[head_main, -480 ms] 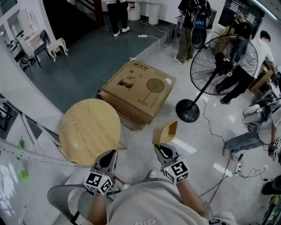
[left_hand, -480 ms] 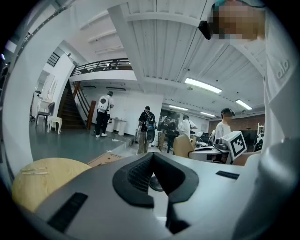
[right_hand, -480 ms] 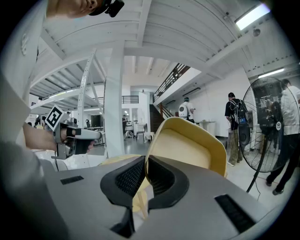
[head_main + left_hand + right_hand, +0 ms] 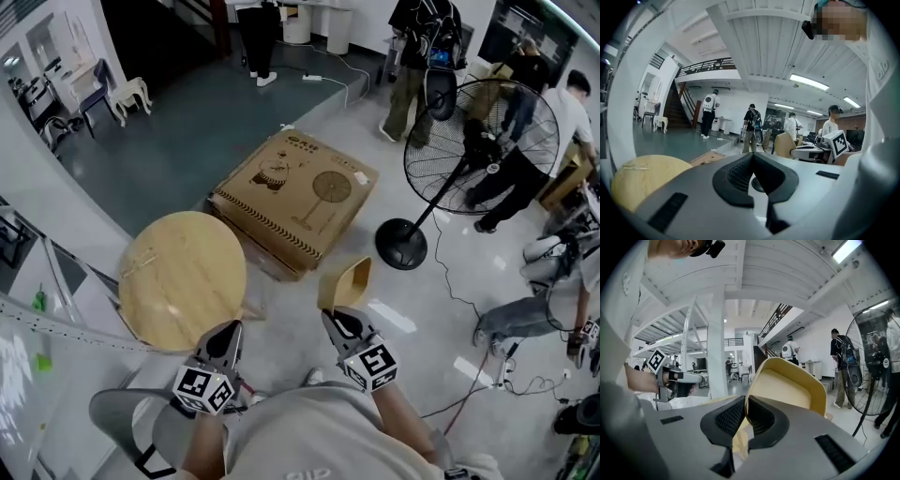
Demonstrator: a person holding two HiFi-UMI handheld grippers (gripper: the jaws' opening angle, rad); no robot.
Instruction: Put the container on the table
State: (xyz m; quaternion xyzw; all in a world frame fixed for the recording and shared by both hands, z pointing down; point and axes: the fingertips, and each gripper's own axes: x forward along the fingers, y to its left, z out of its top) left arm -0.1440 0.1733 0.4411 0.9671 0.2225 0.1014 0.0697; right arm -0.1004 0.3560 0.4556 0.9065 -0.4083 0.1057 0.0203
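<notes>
Yellow rounded plastic container clamped in right gripper, right of round wooden table | left gripper closed, empty, at table's edge

Head camera looks steeply down on tabletop and fan; each gripper camera sits close behind its own fingers, facing roughly level, the left sharing the tabletop, the right the fan.
</notes>
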